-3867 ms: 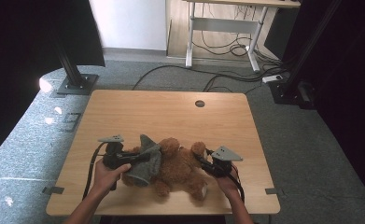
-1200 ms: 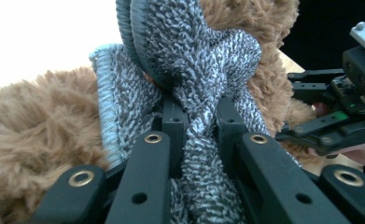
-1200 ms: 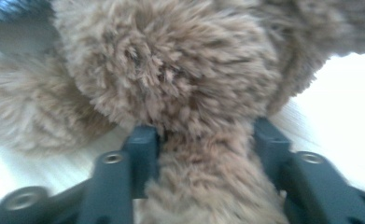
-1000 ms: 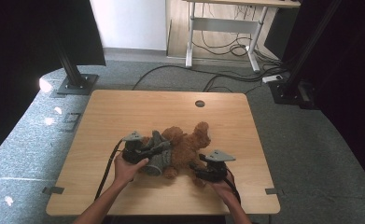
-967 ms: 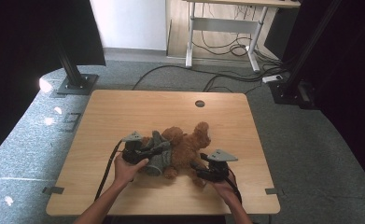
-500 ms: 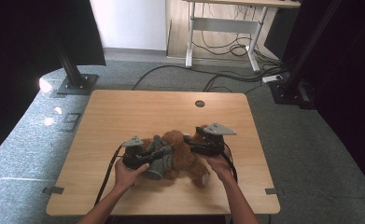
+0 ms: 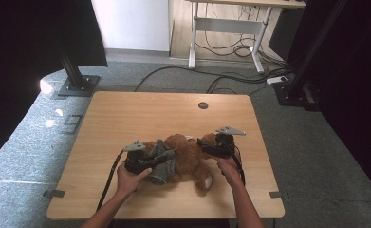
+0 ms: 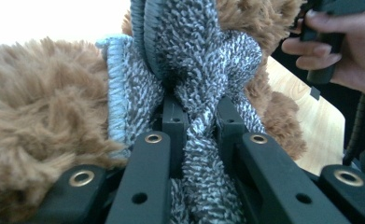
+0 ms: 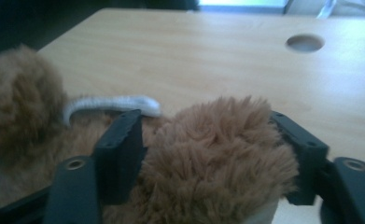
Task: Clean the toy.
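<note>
Left gripper (image 7: 147, 160) is clamped tight on a fold of the grey knitted garment (image 8: 203, 70), the cloth bunched between its pads in the left gripper view. Right gripper (image 7: 207, 144) has a brown furry limb (image 9: 217, 154) of the teddy bear (image 7: 190, 159) between its jaws; they have just been closing, set half wide around the fur, and whether the pads press on it cannot be told. The bear lies on the wooden table (image 7: 140, 111) at about six o'clock from the round cable hole (image 7: 203, 105), near the person's edge. A white strip (image 9: 112, 103) shows on the fur. Beyond, at twelve o'clock, grey carpet (image 7: 31, 142), trailing cables (image 7: 230, 78) and a desk frame (image 7: 226, 23); a black stand base (image 7: 76, 87) sits at ten.
</note>
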